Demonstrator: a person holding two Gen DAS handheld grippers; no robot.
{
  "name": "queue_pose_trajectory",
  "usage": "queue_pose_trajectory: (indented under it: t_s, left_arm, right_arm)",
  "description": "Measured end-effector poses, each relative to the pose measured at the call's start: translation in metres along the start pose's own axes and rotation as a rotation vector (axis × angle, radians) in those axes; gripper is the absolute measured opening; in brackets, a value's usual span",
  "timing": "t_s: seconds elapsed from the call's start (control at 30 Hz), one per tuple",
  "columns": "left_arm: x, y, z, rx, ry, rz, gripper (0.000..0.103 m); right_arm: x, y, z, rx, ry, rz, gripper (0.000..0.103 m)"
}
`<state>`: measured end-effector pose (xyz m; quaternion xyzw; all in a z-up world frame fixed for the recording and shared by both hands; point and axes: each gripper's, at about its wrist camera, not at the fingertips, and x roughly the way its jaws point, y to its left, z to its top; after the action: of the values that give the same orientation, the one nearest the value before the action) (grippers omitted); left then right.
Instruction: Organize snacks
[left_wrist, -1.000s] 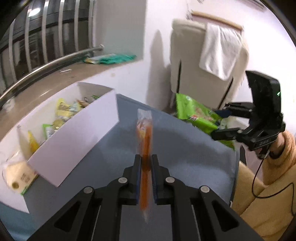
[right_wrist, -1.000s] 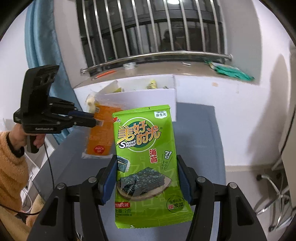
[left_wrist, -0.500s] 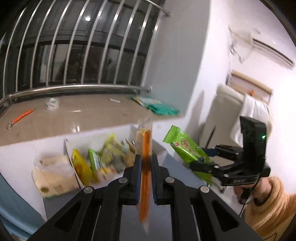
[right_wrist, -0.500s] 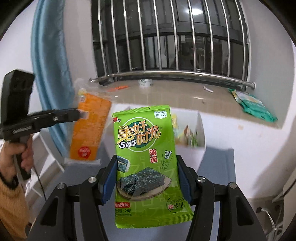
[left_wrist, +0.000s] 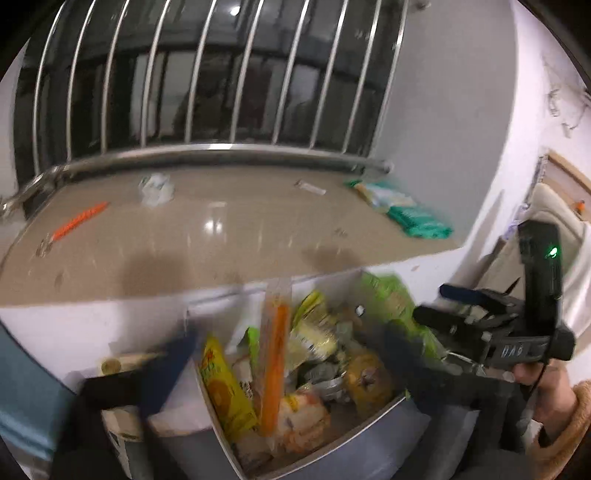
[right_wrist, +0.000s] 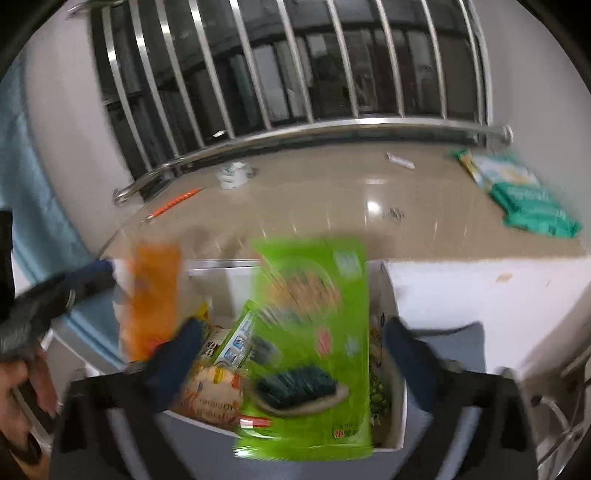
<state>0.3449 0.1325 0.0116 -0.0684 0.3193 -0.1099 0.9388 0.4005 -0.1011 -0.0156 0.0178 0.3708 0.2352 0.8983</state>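
The left gripper has just been opening, and now its blue fingers stand wide apart. The orange snack pack is between them, but the pads do not touch it. It is let go. The pack stands almost upright over the white box, with its low end down among the other snacks.

The right gripper has also just been opening. Its two blue fingers are spread wide too. The green seaweed pack is between them and looks blurry. No pad presses on it, so it is loose. It hangs over the right part of the white box, with its near edge over the box's near wall.

The box is full of snacks. A yellow bag lies on the left side of it and more small packs fill the middle. The box sits on a grey-blue table, close to the tan window ledge on the far side. A hand in a fuzzy tan sleeve holds the right gripper on the right side of the left wrist view.
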Motion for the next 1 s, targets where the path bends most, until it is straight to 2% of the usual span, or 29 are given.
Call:
queue_pose_trajectory:
  t_s: [0.1,0.2,0.27,0.37,0.43,0.5,0.57,0.63,0.73,0.83,0.93,1.0]
  left_arm:
    - [0.002,-0.004,-0.017,0.034,0.012,-0.004,0.103]
    - [-0.003,-0.013,-0.029,0.094,-0.025,0.03,0.103]
    - [-0.014,-0.024,-0.038,0.131,-0.06,0.085,0.103]
    - [-0.038,-0.046,-0.051,0.188,-0.116,0.174,0.103]
    - [-0.058,-0.062,-0.062,0.201,-0.164,0.242,0.103]
    - [-0.072,-0.071,-0.078,0.173,-0.168,0.3,0.103]
    - [-0.086,-0.074,-0.094,0.134,-0.147,0.228,0.103]
    - [-0.102,-0.076,-0.107,0.104,-0.147,0.193,0.103]
    - [-0.122,-0.079,-0.12,0.076,-0.146,0.203,0.103]
    - [-0.147,-0.083,-0.134,0.047,-0.13,0.186,0.103]
    - [-0.175,-0.095,-0.151,0.067,-0.139,0.182,0.103]
    - [-0.196,-0.103,-0.167,0.071,-0.153,0.189,0.103]
  right_arm:
    - [0.0,-0.005,-0.006,0.009,-0.025,-0.026,0.103]
    - [-0.002,-0.004,-0.014,-0.03,-0.025,-0.067,0.103]
    - [-0.012,0.003,-0.022,-0.083,-0.059,-0.116,0.103]
    - [-0.031,0.016,-0.033,-0.117,-0.115,-0.147,0.103]
    - [-0.045,0.023,-0.04,-0.11,-0.14,-0.133,0.103]
    - [-0.061,0.028,-0.05,-0.09,-0.16,-0.104,0.103]
    - [-0.074,0.032,-0.059,-0.061,-0.165,-0.078,0.103]
    - [-0.089,0.034,-0.072,-0.044,-0.171,-0.062,0.103]
    - [-0.113,0.04,-0.094,-0.05,-0.187,-0.078,0.103]
    - [-0.139,0.048,-0.115,-0.041,-0.19,-0.052,0.103]
    - [-0.167,0.06,-0.138,-0.057,-0.207,-0.022,0.103]
    - [-0.182,0.071,-0.154,-0.081,-0.213,-0.043,0.103]
